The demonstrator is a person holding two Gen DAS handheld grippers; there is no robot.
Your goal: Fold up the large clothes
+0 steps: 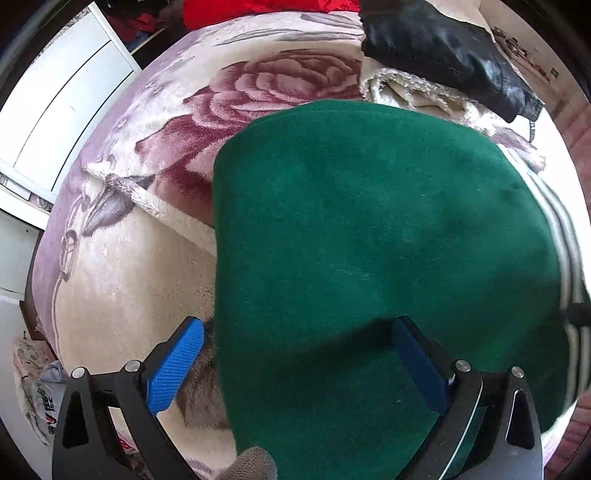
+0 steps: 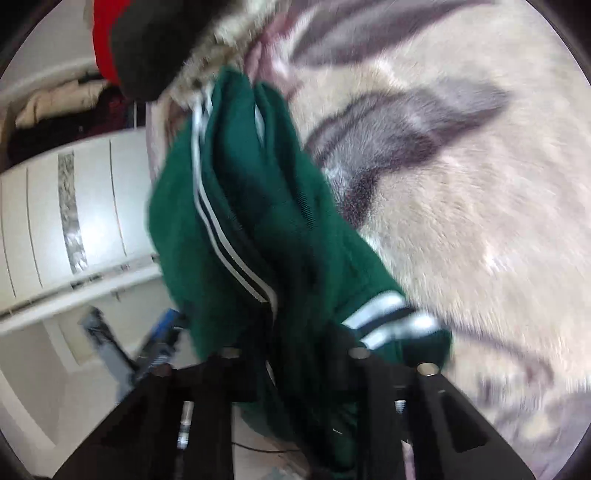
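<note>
a cream plush blanket (image 1: 122,266) with big purple roses covers the bed, and a folded black leather jacket (image 1: 443,48) lies on it at the far side, resting on a heap of cream fleece (image 1: 406,92); something red (image 1: 258,11) lies at the far edge beyond that. white cabinet doors (image 1: 66,92) stand off to the side of the bed. the green garment (image 1: 369,229), with white and dark stripes along one edge, is spread smooth on the blanket in the left wrist view and fills most of that picture. the left gripper (image 1: 299,350) hangs over its near edge with its jaws wide apart; one blue pad (image 1: 173,365) is over the blanket just beside the cloth, the other over the green fabric, and neither is pinching anything. in the blurred right wrist view the right gripper (image 2: 295,354) has a bunched, striped part of the same garment between its narrowly set jaws, the cloth draping away toward the blanket; its pads are hidden by the fabric, but it looks clenched on it.
</note>
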